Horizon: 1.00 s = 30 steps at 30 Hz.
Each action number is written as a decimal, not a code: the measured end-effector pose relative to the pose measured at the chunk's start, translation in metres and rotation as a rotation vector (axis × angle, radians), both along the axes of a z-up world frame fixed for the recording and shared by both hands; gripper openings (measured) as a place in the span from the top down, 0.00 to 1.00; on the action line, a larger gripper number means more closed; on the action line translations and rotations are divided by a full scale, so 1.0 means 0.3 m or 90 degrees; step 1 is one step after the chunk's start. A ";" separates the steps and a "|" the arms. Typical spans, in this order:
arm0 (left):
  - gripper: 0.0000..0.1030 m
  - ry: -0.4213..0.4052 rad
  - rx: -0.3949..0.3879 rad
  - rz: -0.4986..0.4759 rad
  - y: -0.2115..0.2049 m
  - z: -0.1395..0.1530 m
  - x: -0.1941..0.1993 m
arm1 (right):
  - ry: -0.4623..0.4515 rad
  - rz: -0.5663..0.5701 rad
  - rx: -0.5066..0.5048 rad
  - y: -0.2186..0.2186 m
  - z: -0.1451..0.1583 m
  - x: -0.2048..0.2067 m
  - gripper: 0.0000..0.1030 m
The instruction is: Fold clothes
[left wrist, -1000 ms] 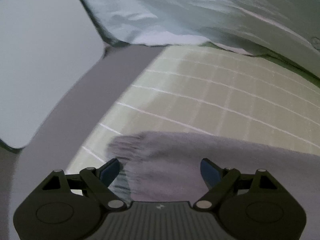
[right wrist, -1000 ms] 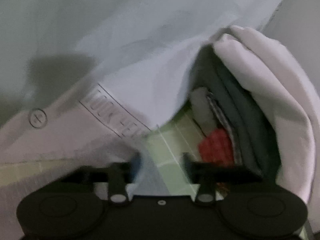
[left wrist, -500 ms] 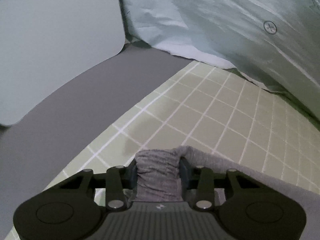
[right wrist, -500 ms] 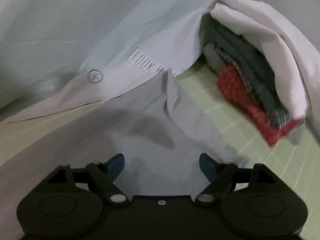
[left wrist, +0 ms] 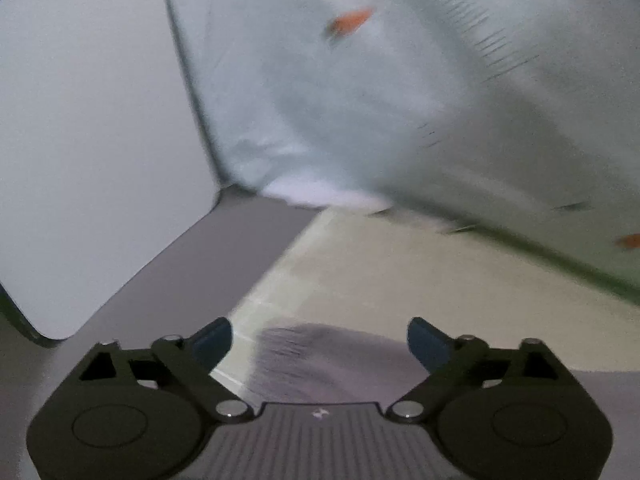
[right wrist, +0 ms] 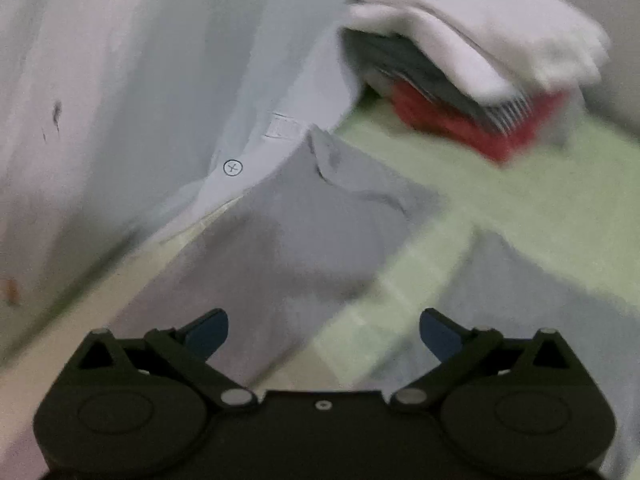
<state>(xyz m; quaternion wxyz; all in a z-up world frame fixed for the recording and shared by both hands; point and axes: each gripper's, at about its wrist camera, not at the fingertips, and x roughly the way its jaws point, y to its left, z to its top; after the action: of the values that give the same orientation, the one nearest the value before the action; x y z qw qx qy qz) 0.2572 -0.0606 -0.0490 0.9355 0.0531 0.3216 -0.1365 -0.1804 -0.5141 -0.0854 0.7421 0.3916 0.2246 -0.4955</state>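
Observation:
A grey garment point(right wrist: 280, 220) lies spread on the green grid mat point(right wrist: 520, 184), and a second grey part point(right wrist: 532, 292) lies to its right. In the left wrist view its ribbed edge point(left wrist: 320, 356) shows just below my left gripper point(left wrist: 320, 340). That gripper's jaws are opening wide and the pads stand clear of the cloth. My right gripper point(right wrist: 324, 330) hangs over the garment and the mat, its jaws opening too, with nothing pinched between them. Both views are blurred by motion.
A stack of folded clothes point(right wrist: 472, 52), white over grey over red, sits at the mat's far right. A large pale blue cloth point(left wrist: 400, 100) with a button point(right wrist: 233, 168) rises behind the mat. A white panel point(left wrist: 92, 140) and the grey tabletop point(left wrist: 192, 280) lie to the left.
The left gripper, shut on the grey garment's edge half a second ago, has let it go and risen. The right gripper has opened wider and drawn back from the stack.

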 end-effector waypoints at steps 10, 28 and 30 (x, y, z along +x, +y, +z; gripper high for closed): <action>0.00 0.095 -0.142 -0.066 -0.096 0.025 -0.544 | 0.080 0.089 -0.002 0.173 -0.107 -0.155 0.00; 0.00 0.079 -0.069 -0.094 -0.599 0.034 -0.847 | 0.244 0.251 -0.207 -0.518 -0.166 0.140 0.00; 0.00 0.098 -0.059 -0.084 -0.644 0.020 -0.847 | 0.258 0.267 -0.207 -0.577 -0.197 0.178 0.00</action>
<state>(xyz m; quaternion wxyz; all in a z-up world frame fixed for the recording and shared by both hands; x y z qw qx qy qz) 0.0031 -0.2539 -0.0430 0.8984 0.0201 0.3815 -0.2165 -0.1269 -0.6872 -0.1443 0.8210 0.1067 0.3610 -0.4292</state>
